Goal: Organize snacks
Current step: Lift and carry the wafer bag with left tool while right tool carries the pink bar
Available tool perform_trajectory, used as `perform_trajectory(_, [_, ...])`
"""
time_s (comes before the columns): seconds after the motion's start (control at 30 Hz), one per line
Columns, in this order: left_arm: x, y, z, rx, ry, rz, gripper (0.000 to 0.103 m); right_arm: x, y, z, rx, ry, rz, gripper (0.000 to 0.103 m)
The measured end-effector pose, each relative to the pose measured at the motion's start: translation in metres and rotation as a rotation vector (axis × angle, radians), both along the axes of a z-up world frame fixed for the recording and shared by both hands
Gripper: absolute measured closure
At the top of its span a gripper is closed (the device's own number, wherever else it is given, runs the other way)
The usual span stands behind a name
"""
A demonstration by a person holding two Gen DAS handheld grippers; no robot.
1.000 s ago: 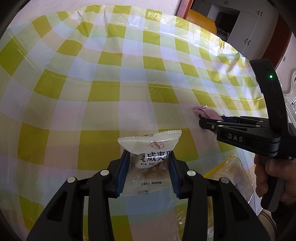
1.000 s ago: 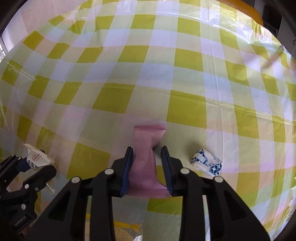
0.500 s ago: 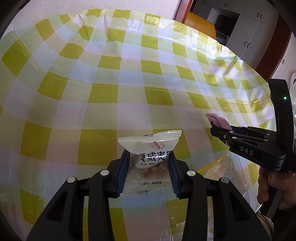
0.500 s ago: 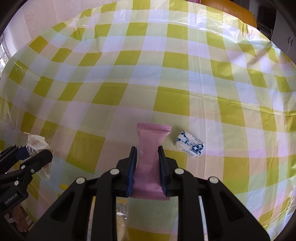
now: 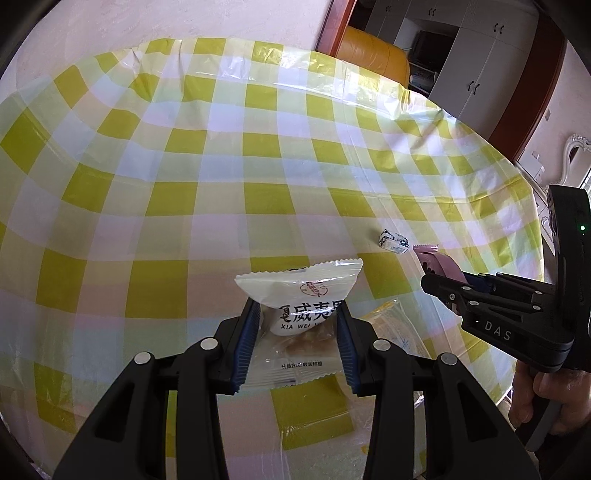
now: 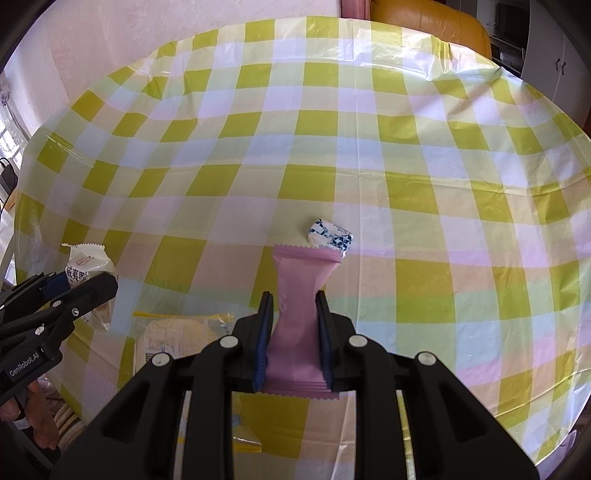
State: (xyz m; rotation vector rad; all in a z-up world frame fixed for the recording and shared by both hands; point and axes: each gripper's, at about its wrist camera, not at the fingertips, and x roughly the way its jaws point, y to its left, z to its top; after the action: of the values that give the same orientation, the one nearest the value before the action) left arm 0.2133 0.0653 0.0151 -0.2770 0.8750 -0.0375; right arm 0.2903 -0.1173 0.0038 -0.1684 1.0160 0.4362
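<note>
My left gripper [image 5: 297, 325] is shut on a white pastry packet [image 5: 301, 295] with Chinese print and holds it above the table; the packet also shows in the right wrist view [image 6: 85, 264]. My right gripper [image 6: 293, 314] is shut on a pink snack packet [image 6: 301, 291], lifted off the cloth; the pink packet also shows at the right of the left wrist view [image 5: 437, 260]. A small blue-and-white candy [image 6: 330, 236] lies on the cloth just beyond the pink packet and shows in the left wrist view too [image 5: 394, 241]. A clear zip bag [image 6: 181, 332] with a yellow seal lies flat below both grippers.
The table has a yellow-and-white checked plastic cloth [image 6: 332, 147]. An orange chair [image 5: 373, 59] stands beyond the far edge, with white cabinets [image 5: 472, 70] behind it. A pale wall [image 6: 147, 33] runs along the far left side.
Both grippers have pulled back and up from the table, each keeping its packet. The blue-and-white candy and the zip bag now show further into view.
</note>
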Motion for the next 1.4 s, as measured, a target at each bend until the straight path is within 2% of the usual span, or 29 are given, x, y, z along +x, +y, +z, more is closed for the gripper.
perform_trajectory(0.7, [-0.021,-0.095,0.019,-0.005,-0.015,-0.156,0.064,-0.055,-0.088,0.013,0.021,-0.010,-0.106,0.080])
perform_trajectory(1.17, [-0.029,-0.165,0.017,0.020,0.011,-0.290,0.064,-0.080,-0.155,0.004,0.021,0.010,-0.195,0.080])
perform_trajectory(1.4, [-0.035,-0.207,0.015,0.026,0.031,-0.383,0.064,-0.097,-0.204,-0.005,0.009,0.027,-0.267,0.080])
